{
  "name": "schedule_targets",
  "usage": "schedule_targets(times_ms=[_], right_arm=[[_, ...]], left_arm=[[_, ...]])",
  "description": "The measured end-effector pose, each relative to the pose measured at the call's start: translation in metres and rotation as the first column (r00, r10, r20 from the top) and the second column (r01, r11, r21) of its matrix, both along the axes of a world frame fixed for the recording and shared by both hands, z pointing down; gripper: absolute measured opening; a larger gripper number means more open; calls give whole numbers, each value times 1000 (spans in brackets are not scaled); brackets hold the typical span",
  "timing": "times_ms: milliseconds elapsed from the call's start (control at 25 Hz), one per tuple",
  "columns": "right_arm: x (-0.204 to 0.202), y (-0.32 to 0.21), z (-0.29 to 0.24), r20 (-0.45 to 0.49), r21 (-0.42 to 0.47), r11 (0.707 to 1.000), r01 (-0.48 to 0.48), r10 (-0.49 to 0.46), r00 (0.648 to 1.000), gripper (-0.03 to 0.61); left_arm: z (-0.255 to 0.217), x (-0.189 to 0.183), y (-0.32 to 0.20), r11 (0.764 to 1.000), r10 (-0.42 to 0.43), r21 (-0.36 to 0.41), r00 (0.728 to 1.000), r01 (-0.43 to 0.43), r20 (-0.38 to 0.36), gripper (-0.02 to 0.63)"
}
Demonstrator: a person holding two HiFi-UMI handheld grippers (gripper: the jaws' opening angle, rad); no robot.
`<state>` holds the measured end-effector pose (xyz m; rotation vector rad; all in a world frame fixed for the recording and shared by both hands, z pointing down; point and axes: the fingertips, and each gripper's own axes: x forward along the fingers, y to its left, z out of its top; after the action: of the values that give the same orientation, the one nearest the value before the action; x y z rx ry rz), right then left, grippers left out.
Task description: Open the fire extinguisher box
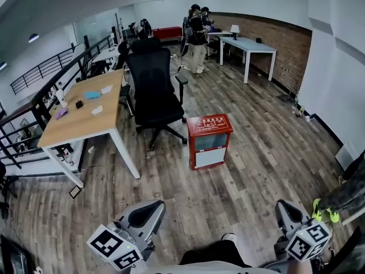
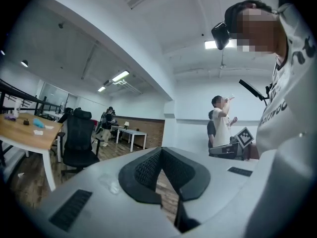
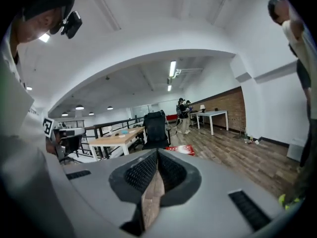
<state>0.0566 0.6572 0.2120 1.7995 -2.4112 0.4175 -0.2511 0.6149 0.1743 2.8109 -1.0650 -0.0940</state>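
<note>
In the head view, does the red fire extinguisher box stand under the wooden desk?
No, the fire extinguisher box stands on the floor beside the black office chair, apart from the wooden desk.

black chair (image 1: 153,93) beside wooden desk (image 1: 85,116) | white table (image 1: 251,46) far back

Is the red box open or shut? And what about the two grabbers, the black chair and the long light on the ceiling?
Fire extinguisher box: shut, standing upright on the floor.
Left gripper: jaws shut, nothing between them.
Right gripper: jaws shut, nothing between them.
Office chair: upright, nobody sitting on it.
Ceiling light: on.
</note>
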Motion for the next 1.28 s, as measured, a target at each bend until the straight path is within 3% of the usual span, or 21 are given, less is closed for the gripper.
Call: schedule_targets(times_ms=[80, 160, 280, 360, 440, 560, 640, 720, 840, 960, 1120, 1280], right_arm=[[2, -18, -1, 41, 5, 1000, 15, -15, 999, 11], [4, -33, 0, 25, 4, 999, 47, -47, 999, 11], [23, -61, 1, -42, 0, 997, 73, -73, 996, 11], [46, -83, 0, -21, -1, 998, 58, -58, 998, 11], [66, -106, -9, 94, 36, 998, 50, -53, 994, 11], [90, -141, -30, 309, 127, 989, 70, -106, 945, 11], [104, -163, -37, 360, 156, 984, 87, -138, 923, 11], [118, -182, -35, 319, 148, 983, 111, -153, 935, 11], [136, -205, -23, 168, 113, 983, 146, -164, 972, 11], [155, -222, -14, 69, 96, 980, 174, -181, 981, 11], [185, -240, -1, 104, 49, 986, 158, -162, 981, 11], [197, -250, 14, 127, 14, 985, 173, -173, 977, 11]], left_arm=[[6, 0, -19, 999, -41, -26, 999, 42, 25, 6], [13, 1, -36, 995, -84, -53, 995, 87, 53, 8], [6, 12, -67, 990, -125, -66, 991, 127, 39, 6], [-5, 30, -85, 991, -127, -46, 991, 128, 31, 6], [-11, 49, -98, 991, -130, -17, 990, 131, 53, 6], [-7, 69, -115, 988, -154, 2, 983, 154, 99, 8], [-3, 79, -126, 984, -177, -12, 979, 179, 103, 7], [1, 89, -136, 979, -199, -34, 976, 202, 93, 8], [6, 109, -151, 974, -219, -43, 971, 224, 93, 6], [5, 127, -166, 970, -238, -26, 966, 242, 103, 7], [11, 141, -175, 959, -272, -51, 958, 277, 89, 6], [22, 151, -180, 953, -279, -80, 950, 292, 144, 7]])
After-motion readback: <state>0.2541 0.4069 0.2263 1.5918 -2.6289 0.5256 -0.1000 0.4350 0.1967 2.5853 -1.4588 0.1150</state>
